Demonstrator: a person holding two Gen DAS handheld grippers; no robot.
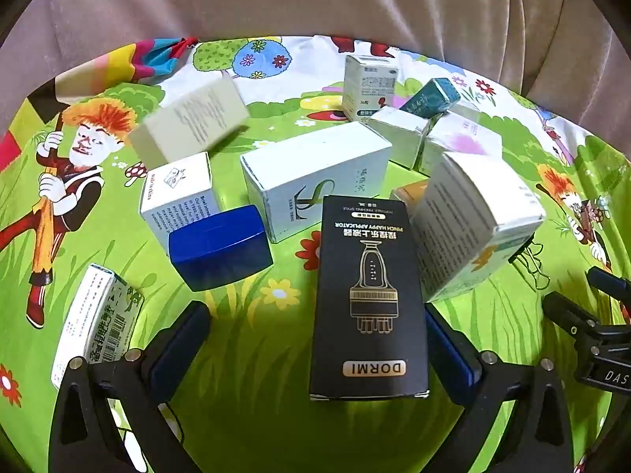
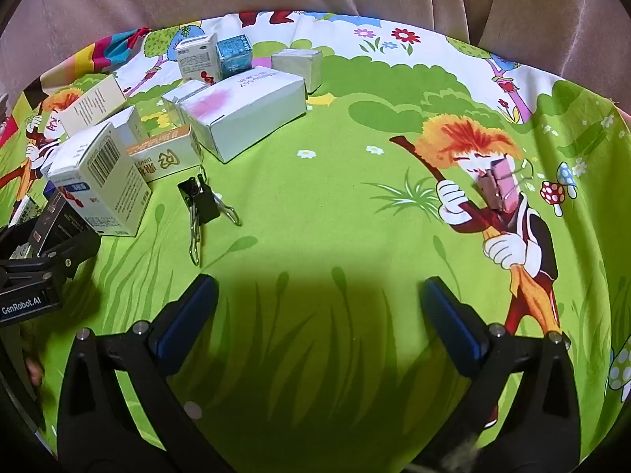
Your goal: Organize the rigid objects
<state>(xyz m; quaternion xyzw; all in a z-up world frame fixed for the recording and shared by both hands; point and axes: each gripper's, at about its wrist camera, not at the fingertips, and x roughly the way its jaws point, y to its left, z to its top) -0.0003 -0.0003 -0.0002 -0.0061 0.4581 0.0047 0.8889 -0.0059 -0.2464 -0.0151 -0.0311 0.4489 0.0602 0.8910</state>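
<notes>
In the left wrist view a black DORMI box [image 1: 368,299] lies flat between my left gripper's open fingers, close to the right finger [image 1: 449,349]. My left gripper [image 1: 315,343] is open and holds nothing. A blue box [image 1: 220,246] lies just ahead on the left, and a white box [image 1: 315,177] lies behind. A tilted white box [image 1: 473,224] stands to the right. My right gripper [image 2: 317,315] is open and empty over bare green cloth. In the right wrist view, boxes cluster at the upper left, among them a large white box [image 2: 244,112] and an upright white box [image 2: 102,185].
A black binder clip [image 2: 199,201] lies on the cloth near the boxes. A pink clip [image 2: 501,185] lies to the right. A barcode box [image 1: 98,315] lies at my left. The cartoon-printed cloth [image 2: 355,205] covers a table backed by a brown curtain [image 1: 315,0].
</notes>
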